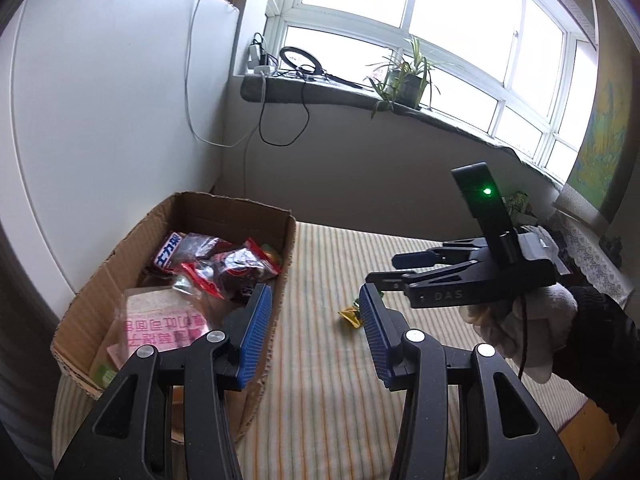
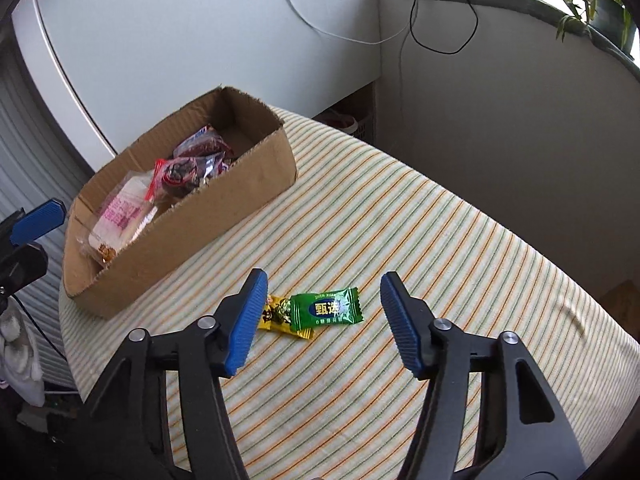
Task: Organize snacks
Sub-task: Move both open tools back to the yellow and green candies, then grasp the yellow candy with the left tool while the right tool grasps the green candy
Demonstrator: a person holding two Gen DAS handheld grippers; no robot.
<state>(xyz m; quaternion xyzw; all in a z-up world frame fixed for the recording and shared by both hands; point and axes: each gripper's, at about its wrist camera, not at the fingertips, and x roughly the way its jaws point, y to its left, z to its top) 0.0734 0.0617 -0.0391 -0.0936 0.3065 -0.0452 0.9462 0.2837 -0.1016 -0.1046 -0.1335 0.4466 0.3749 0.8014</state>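
A green wrapped candy (image 2: 326,308) lies on the striped tablecloth (image 2: 400,220), overlapping a yellow wrapped candy (image 2: 280,318). My right gripper (image 2: 325,284) hovers just over them, open, with both candies lying between and slightly beyond its blue pads, untouched. In the left wrist view that same right gripper (image 1: 396,270) is held by a gloved hand (image 1: 520,320), and the yellow candy (image 1: 350,316) peeks out beside it. My left gripper (image 1: 314,300) is open and empty next to the cardboard box (image 1: 100,276). The box (image 2: 192,240) holds several snack packets (image 1: 228,264).
A white appliance (image 1: 100,100) stands behind the box. A windowsill with a potted plant (image 1: 404,76), a ring light and dangling cables (image 1: 280,120) runs along the back wall. The table's rounded edge (image 2: 68,340) drops off left of the box.
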